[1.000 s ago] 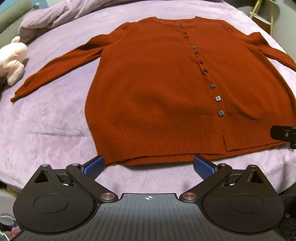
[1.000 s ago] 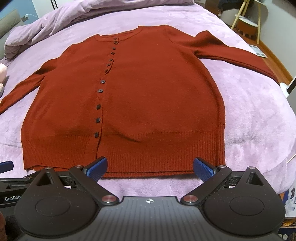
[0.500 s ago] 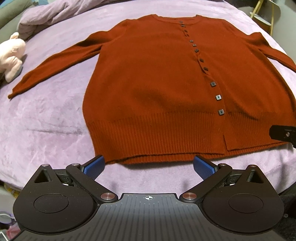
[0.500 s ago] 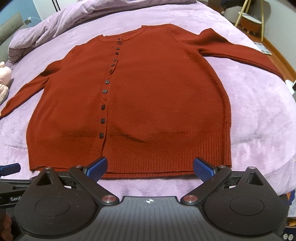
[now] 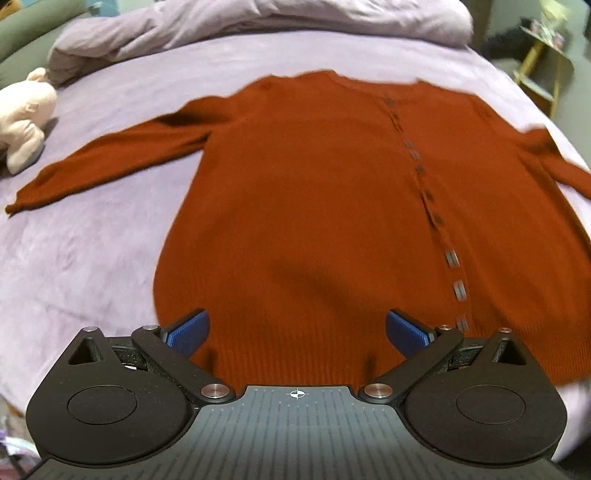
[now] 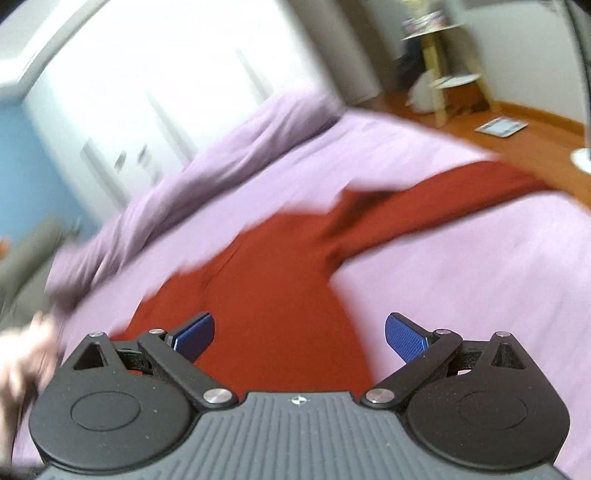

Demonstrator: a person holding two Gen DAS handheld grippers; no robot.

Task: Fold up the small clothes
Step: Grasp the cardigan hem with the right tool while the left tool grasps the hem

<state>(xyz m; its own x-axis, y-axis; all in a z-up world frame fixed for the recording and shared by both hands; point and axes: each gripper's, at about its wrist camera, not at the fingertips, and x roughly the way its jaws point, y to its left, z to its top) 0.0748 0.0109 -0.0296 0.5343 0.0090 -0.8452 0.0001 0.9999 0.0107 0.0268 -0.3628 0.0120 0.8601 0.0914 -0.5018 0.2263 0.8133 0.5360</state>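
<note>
**Rust cardigan spread flat on the bed, both grippers wide open above its hem**

Left wrist view: the picture is softened by motion blur, so the small dark buttons [image 5: 448, 257] down the placket read as smeared dashes. The rust-red knitted cardigan [image 5: 314, 206] lies face up on the lilac bed [image 5: 85, 258], its neckline far and its ribbed hem near. The hem's lower edge is hidden behind the gripper body, and the sleeve on the right is cut off by the frame edge. The left sleeve stretches out fully towards the left. The bed cover looks like short plush; a bunched lilac duvet [image 5: 258, 18] lies along the far side. A pale pink soft toy [image 5: 22, 118] sits at the far left, partly cropped. The left gripper [image 5: 297, 330] hangs over the hem band with its blue, ridged fingers [image 5: 188, 330] spread wide, gripping nothing.

Right wrist view: this picture is heavily blurred and tilted. The cardigan [image 6: 273, 295] shows as a rust shape, one sleeve running far right across the bed [image 6: 480, 277]; buttons cannot be made out. White cupboard doors [image 6: 155, 92], a wooden floor and a stool are vague shapes beyond. A blurred pale form at the near left cannot be identified. The right gripper [image 6: 299, 334] has its blue fingers [image 6: 404, 338] wide apart and empty, over the cardigan's near part.
</note>
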